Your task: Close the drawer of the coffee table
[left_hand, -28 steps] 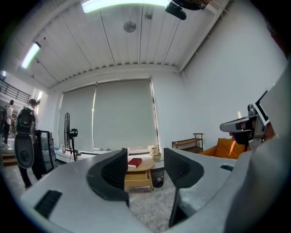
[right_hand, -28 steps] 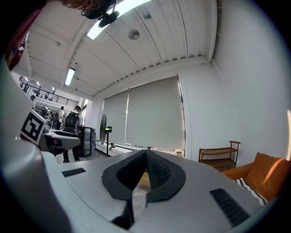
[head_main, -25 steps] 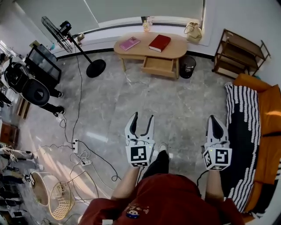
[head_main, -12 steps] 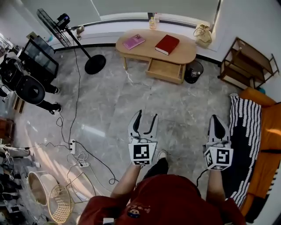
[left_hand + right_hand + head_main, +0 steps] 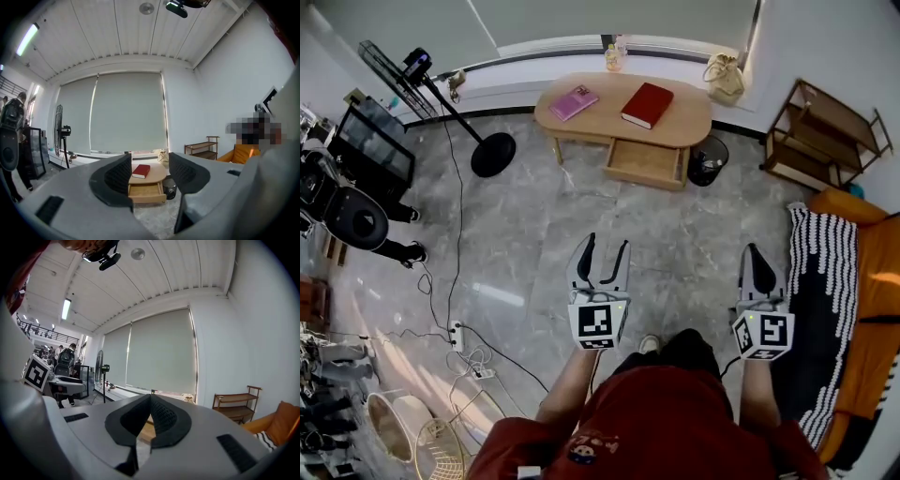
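Drawer [image 5: 645, 161]: light wood, same tone as table, pulled out from front of oval coffee table [image 5: 609, 111], under its right half (as head view shows it).
Red book [image 5: 647, 104] on table top right above drawer. Pink book [image 5: 574, 101] toward table's other end, cover print too small to read.
Black bin [image 5: 707, 161] just beside table's right legs.
Left gripper [image 5: 605, 251] well apart from table, fingers wide, nothing between; drawer shows through gap.
Right gripper [image 5: 755, 255] likewise well apart from table, fingers pressed together, empty.
Cube [image 5: 598, 325] on each gripper: black-and-white square marker, no words.
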`<state>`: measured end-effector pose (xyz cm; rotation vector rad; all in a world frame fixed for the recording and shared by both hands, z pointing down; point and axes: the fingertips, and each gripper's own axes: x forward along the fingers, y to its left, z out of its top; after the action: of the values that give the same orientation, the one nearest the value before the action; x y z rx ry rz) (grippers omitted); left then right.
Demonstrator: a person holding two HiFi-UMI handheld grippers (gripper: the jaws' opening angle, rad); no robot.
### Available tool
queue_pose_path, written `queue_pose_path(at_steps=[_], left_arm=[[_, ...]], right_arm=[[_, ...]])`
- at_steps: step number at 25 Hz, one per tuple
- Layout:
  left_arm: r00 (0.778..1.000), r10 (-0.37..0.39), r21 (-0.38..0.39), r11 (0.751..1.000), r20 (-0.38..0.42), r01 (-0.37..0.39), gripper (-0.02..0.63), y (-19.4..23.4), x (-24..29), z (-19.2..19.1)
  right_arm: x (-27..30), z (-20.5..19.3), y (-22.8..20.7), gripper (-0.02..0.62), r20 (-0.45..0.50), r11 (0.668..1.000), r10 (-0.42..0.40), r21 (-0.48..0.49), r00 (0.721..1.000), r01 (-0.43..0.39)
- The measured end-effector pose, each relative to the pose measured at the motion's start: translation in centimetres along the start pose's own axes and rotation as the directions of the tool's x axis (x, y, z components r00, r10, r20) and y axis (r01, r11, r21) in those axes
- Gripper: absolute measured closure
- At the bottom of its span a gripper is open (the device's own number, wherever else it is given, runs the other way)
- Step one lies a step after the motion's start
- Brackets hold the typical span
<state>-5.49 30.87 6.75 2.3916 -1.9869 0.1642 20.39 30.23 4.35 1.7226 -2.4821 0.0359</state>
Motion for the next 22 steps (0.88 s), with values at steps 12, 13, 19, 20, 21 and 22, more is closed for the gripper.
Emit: queue_pose_path(at_steps=[12,13,19,20,21,22], left_arm=[[1.000,0.017,0.038,0.999,0.022,-0.017,0.373,-0.3,10.7,1.5],[1.000,0.019,0.041,0.999,0.024,-0.020,0.373,-0.4,12.1,1.9],[0.999,0.047,0.022,0.999,0.013,-0.047,0.373,-1.6,21.3,4.7],[0.999,0.051,0.025,0.998,0.012,-0.051,0.373,-2.0,23.0,5.1],[0.999,0.051,0.030,0.998,0.008,-0.052,0.373,-2.4,24.6,5.3],[0.999,0.049,0.036,0.998,0.004,-0.049,0.373,-2.7,26.0,5.5]], right_arm=[[9.3,0.1,-8.5,0.597,0.042,0.999,-0.046,0.020,0.998,0.045],[10.5,0.3,-9.5,0.597,0.043,0.999,-0.047,0.008,0.998,0.047],[18.6,1.6,-15.6,0.597,0.040,1.000,-0.030,-0.001,0.999,0.030],[20.1,1.6,-16.8,0.598,0.043,0.999,-0.031,0.006,0.999,0.031],[21.4,1.6,-17.8,0.597,0.044,0.999,-0.035,0.015,0.998,0.034],[22.5,1.5,-18.7,0.597,0.045,0.999,-0.039,0.022,0.998,0.038]])
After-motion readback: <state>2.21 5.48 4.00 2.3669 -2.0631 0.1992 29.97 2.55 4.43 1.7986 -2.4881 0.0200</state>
